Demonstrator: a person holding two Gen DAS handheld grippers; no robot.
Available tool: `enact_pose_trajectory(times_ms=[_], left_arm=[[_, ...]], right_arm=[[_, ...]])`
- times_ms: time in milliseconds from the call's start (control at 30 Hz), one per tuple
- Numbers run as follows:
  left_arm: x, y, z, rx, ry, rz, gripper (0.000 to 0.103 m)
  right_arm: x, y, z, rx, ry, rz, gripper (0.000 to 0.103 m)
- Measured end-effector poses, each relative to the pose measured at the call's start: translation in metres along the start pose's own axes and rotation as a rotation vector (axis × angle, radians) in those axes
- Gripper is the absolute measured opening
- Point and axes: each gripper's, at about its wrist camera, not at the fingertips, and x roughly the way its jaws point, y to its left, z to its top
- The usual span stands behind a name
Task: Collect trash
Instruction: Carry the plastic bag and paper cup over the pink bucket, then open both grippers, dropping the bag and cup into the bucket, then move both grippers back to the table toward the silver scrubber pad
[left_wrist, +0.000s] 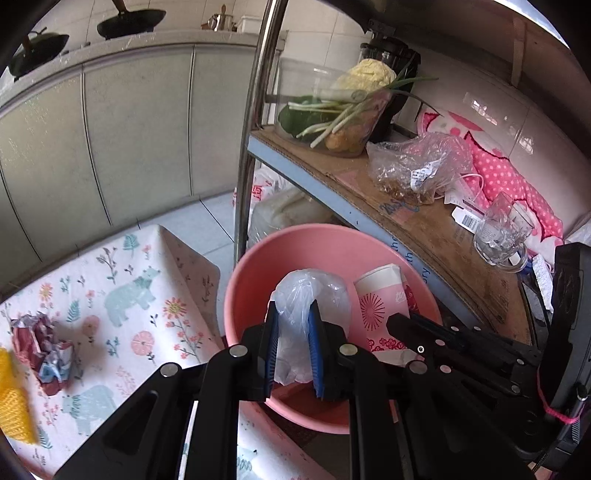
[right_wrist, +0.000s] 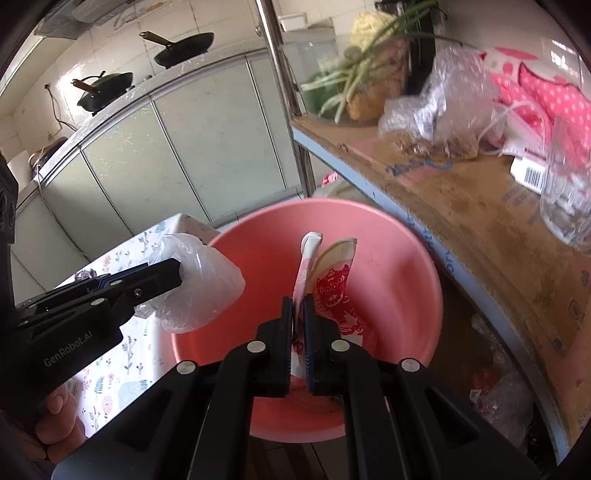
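A pink basin (left_wrist: 295, 243) (right_wrist: 399, 258) stands between the cloth-covered table and the shelf. My left gripper (left_wrist: 293, 317) (right_wrist: 179, 275) is shut on a crumpled clear plastic bag (left_wrist: 314, 291) (right_wrist: 207, 291), held over the basin's near-left side. My right gripper (right_wrist: 298, 308) (left_wrist: 393, 326) is shut on a flattened pink-and-white paper cup (right_wrist: 334, 280) (left_wrist: 380, 295), held above the basin's inside. A crumpled red-and-white wrapper (left_wrist: 44, 347) lies on the table at the left.
The table has a floral cloth (left_wrist: 129, 295) with a yellow object (left_wrist: 11, 398) at its left edge. A metal post (left_wrist: 255, 129) and a cardboard-lined shelf (left_wrist: 436, 236) stand close on the right, bearing a glass mug (left_wrist: 502, 232), a plastic bag (left_wrist: 417, 166) and vegetables (left_wrist: 343, 107). A hand (right_wrist: 55, 424) holds the left gripper.
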Motion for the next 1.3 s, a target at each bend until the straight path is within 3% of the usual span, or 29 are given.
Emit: enact_pose_trajectory(times_ms=[333, 400, 467, 567, 900, 1300], left_arm=[[0.023, -0.005, -0.011, 0.03, 0.06, 0.003, 0.02], [0.023, -0.004, -0.01, 0.023, 0.072, 0.005, 0.027], [0.023, -0.003, -0.01, 0.011, 0.077, -0.005, 0.033], [0.02, -0.001, -0.009, -0.002, 0.073, -0.007, 0.045], [-0.001, 0.001, -0.011, -0.022, 0.054, -0.002, 0.049], [-0.06, -0.001, -0.028, -0.019, 0.004, 0.051, 0.053]], right_arm=[[0.02, -0.006, -0.007, 0.019, 0.074, -0.014, 0.007], [0.022, -0.006, -0.008, 0.019, 0.087, -0.017, 0.009], [0.023, -0.006, -0.008, 0.019, 0.091, -0.017, 0.022], [0.023, -0.005, -0.008, 0.016, 0.089, -0.019, 0.026], [0.001, 0.002, -0.009, 0.0, 0.063, -0.006, 0.026], [-0.05, 0.033, -0.02, -0.053, 0.01, 0.069, 0.027]])
